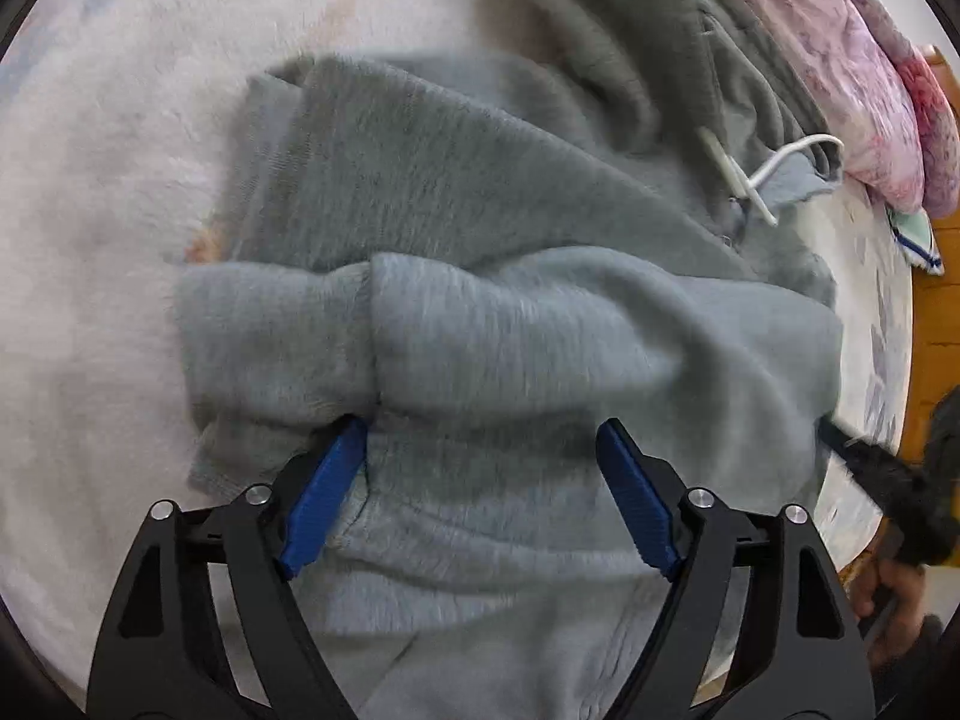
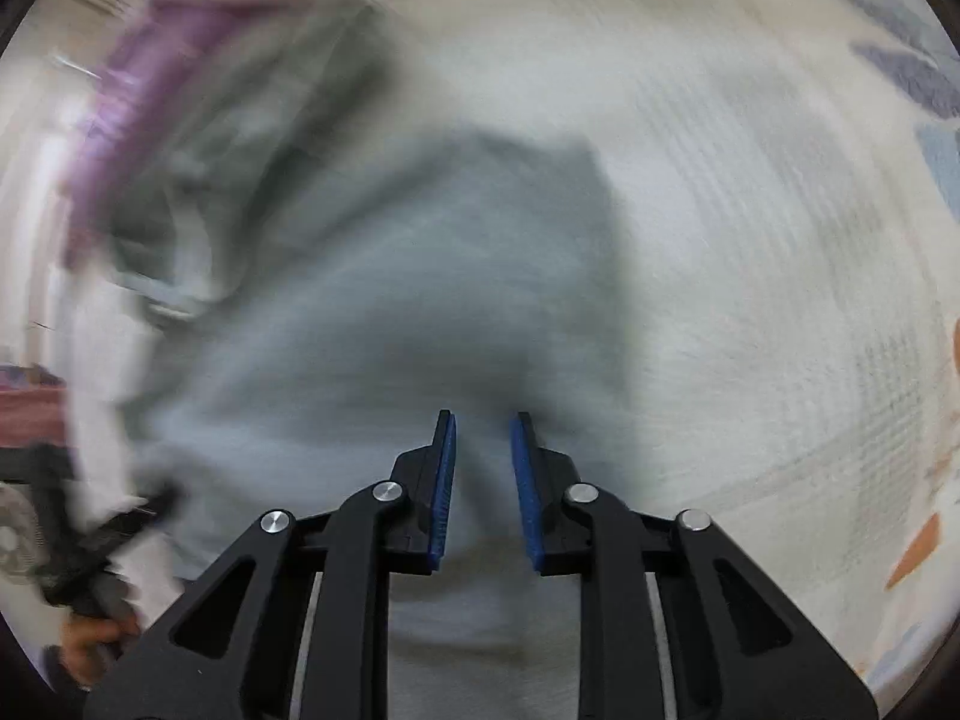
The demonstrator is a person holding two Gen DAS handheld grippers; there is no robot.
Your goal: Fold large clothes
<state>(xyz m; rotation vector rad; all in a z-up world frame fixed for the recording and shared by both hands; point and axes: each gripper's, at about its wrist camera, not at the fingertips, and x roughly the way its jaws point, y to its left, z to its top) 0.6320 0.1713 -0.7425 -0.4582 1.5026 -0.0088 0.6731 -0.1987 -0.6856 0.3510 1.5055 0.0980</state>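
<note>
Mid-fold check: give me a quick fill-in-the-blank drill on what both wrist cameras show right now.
1. The fleecy grey hooded sweatshirt lies on a pale ____ bedsheet.
2. The left gripper has its jaws spread ____ above the sweatshirt.
3. The drawstring near the hood is ____ in colour.
4. Each gripper finger carries a pad coloured ____.

Missing words: pink; wide; white; blue.
</note>
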